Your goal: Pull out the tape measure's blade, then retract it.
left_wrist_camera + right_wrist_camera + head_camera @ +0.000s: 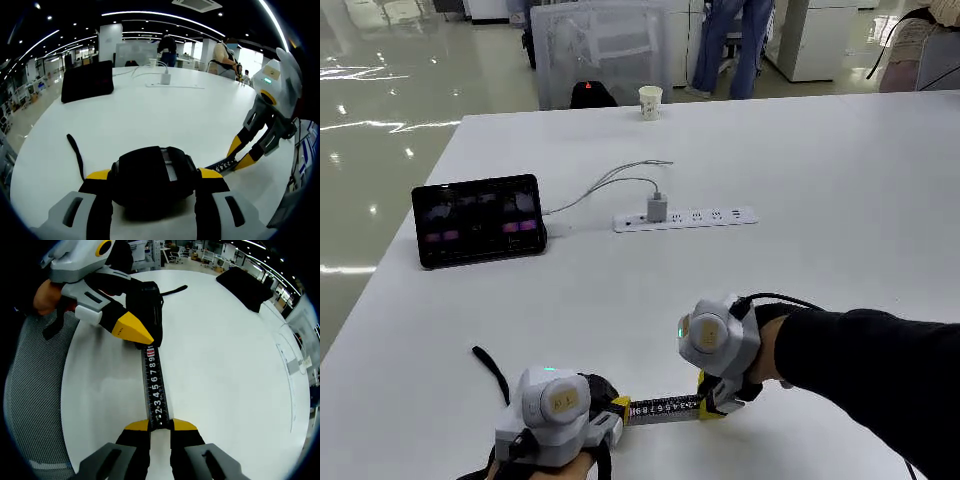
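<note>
A black tape measure case (152, 175) with a black wrist strap (76, 152) rests on the white table, and my left gripper (152, 181) is shut on it. In the head view the case (603, 392) sits at the table's front edge inside the left gripper (610, 410). A short length of dark numbered blade (154, 387) runs out of the case (145, 302) to my right gripper (160, 426), which is shut on the blade's tip. The blade (663, 407) lies low over the table between the left gripper and the right gripper (710, 405).
A black tablet (478, 219) stands at the left of the white table (820, 180). A white power strip (686, 217) with a charger and cables lies mid-table. A paper cup (650, 101) stands at the far edge. A grey mesh chair (35, 405) is below the table edge. People stand in the background.
</note>
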